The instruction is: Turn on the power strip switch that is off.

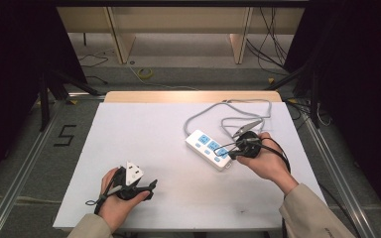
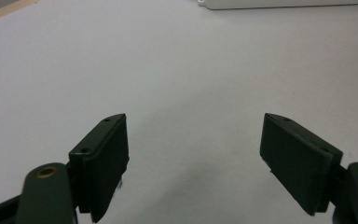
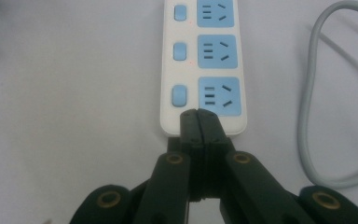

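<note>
We've got a white matte table (image 1: 144, 148) with a smooth white plastic power strip (image 3: 204, 65) directly ahead of the right gripper (image 3: 199, 116), long axis running straight away from its closed, empty jaws. Right hand (image 1: 265, 161) is far nearer; the left gripper (image 2: 193, 158) sits well off, jaws wide apart. Blue sockets, rounded blue switches, grey rubbery cord (image 3: 314, 93) beside.

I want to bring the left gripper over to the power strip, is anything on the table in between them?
Nothing visible. The left gripper, jaws open, faces bare white table all the way to the power strip. The right gripper, jaws together, sits at the strip's near end.
</note>
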